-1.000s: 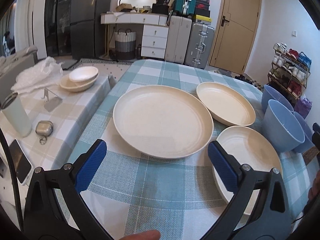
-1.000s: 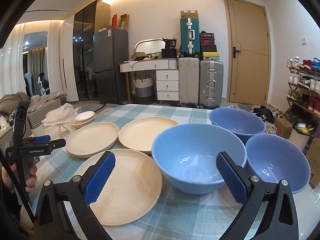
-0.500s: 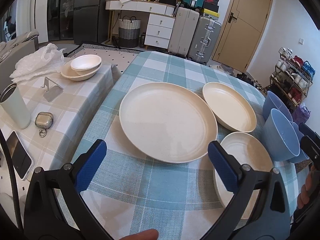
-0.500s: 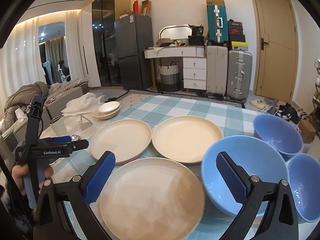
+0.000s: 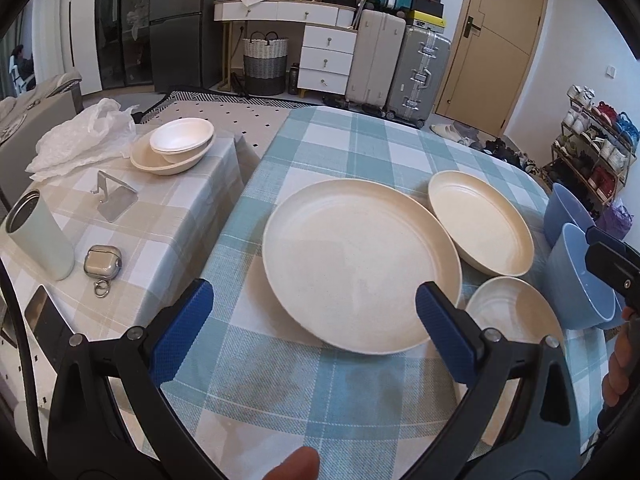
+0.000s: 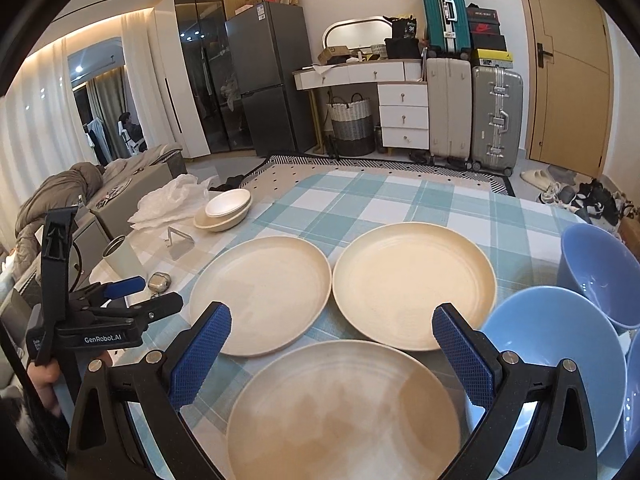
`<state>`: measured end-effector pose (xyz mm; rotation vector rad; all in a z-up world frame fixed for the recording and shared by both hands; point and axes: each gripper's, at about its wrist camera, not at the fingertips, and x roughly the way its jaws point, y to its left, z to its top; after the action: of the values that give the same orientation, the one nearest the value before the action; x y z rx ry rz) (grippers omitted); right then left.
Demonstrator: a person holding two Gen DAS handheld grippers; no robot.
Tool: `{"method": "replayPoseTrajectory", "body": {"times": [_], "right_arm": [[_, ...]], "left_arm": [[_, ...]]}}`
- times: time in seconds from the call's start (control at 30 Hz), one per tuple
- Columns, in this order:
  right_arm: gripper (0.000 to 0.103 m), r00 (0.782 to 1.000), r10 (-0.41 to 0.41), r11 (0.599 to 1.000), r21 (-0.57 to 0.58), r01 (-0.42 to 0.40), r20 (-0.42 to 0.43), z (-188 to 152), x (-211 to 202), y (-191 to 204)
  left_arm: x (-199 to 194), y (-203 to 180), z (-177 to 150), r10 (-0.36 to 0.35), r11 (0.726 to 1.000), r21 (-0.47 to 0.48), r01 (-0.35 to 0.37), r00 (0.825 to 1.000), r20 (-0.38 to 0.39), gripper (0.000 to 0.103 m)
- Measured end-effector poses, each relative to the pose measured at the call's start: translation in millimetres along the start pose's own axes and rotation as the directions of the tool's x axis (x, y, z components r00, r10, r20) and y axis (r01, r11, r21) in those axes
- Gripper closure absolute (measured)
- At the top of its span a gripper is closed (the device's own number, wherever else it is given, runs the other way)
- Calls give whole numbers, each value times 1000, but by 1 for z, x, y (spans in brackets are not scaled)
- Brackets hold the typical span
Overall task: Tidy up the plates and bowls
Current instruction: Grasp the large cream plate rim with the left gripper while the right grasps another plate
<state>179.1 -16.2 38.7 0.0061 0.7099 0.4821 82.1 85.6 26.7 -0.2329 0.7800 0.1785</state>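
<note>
Three cream plates lie on the blue checked tablecloth: a left plate (image 5: 356,264) (image 6: 264,292), a far plate (image 5: 480,226) (image 6: 412,280) and a near plate (image 5: 516,320) (image 6: 344,412). Three blue bowls stand at the right: one (image 6: 560,360) near, one (image 6: 600,272) behind it, a third at the frame edge. My left gripper (image 5: 312,332) is open and empty above the table, just short of the left plate. My right gripper (image 6: 332,352) is open and empty, over the near plate. The left gripper also shows in the right wrist view (image 6: 120,300).
A lower side table (image 5: 168,216) at the left holds two stacked cream bowls (image 5: 176,148), a green tumbler (image 5: 38,236), an earbud case (image 5: 102,262), a metal stand and a plastic bag. Suitcases, drawers and a shoe rack stand beyond the table.
Both grippers have risen and pulled back. The right wrist view has swung left, from the near blue bowl to the near plate. Both stay open.
</note>
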Motion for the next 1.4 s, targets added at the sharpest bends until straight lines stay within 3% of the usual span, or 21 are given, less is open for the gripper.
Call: {"method": "replayPoseTrajectory", "body": {"times": [0.17,0.57,0.67,0.73,0.93,1.4], "right_arm": [[0,999,27,999,23,-26,-37,12,20,1],[5,983,91,995,61,-83,-161,17,84,9],[6,976,103,993,71,-91,-190,14,98,10],[16,970,116,992,81,-100,-214,13,106,10],[21,954,153,986,111,-128,-256,8,128,10],[38,938,127,990,96,-101,-324,-1,152,14]], "left_arm": [[9,8,7,16,1000,9,-16,1000,-15,2],[41,26,10,-55,998,-18,54,996,-70,2],[51,30,9,-65,998,-24,63,994,-89,7],[59,32,9,-71,997,-28,68,992,-108,12],[76,42,9,-88,995,-56,81,986,-141,30],[104,44,8,-72,997,-47,64,980,-186,38]]}}
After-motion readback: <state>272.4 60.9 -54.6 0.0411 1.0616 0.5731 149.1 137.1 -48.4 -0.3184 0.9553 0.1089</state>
